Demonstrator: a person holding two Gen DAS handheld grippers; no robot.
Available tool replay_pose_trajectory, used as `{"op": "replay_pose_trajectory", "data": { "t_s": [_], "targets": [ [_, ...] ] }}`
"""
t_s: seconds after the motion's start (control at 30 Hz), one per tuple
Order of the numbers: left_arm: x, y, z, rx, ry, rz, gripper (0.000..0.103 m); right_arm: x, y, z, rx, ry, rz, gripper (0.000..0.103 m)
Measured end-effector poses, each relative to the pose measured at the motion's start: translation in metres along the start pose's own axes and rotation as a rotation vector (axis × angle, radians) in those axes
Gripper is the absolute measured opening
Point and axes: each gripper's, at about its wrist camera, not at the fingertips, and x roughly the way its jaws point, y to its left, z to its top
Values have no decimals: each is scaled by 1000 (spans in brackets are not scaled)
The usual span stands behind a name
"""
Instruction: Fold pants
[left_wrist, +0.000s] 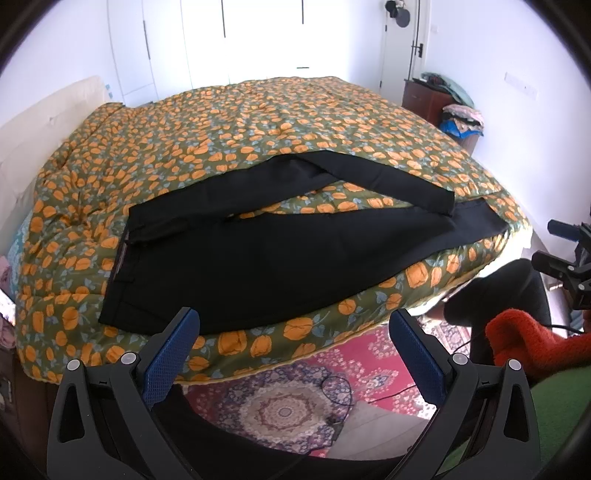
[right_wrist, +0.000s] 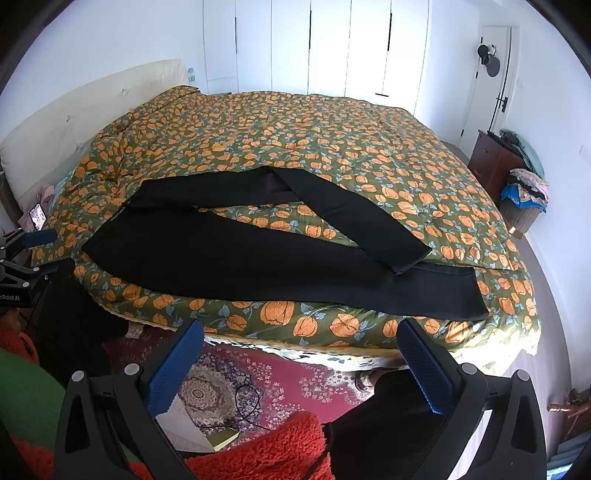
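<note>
1. Black pants (left_wrist: 258, 258) lie flat on the quilt (left_wrist: 280, 122), along its near edge, waistband toward the headboard (right_wrist: 74, 107) end
2. One leg runs straight along the quilt's near edge; the other leg (right_wrist: 332, 210) bends back from the middle of the quilt and crosses so that its cuff rests on the straight leg near that leg's hem
3. Left gripper (left_wrist: 295, 332) hovers off the quilt's near edge, below the seat of the pants, fingers spread wide with nothing between the blue pads (left_wrist: 173, 354)
4. Right gripper (right_wrist: 301, 343) hangs off the same edge, nearer the hem end, fingers also wide apart and holding nothing; neither gripper touches the pants
5. Below the quilt's edge a patterned red rug (right_wrist: 280, 376) covers the floor, with a thin black cable (right_wrist: 247, 402) looped on it
6. Beyond the quilt's foot end stands a dark wooden cabinet (right_wrist: 495, 162), and beside it what looks like a basket heaped with clothes (right_wrist: 524, 192), though it is small in both views
7. White wardrobe doors (right_wrist: 332, 44) fill the wall past the quilt's far side
</note>
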Motion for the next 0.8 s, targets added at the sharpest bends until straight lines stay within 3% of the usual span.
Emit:
{"op": "replay_pose_trajectory", "data": {
  "t_s": [0.8],
  "targets": [
    [3,-1,-1,16,9,0,103,-4,4,-3,-1,-35,95,103]
  ]
}}
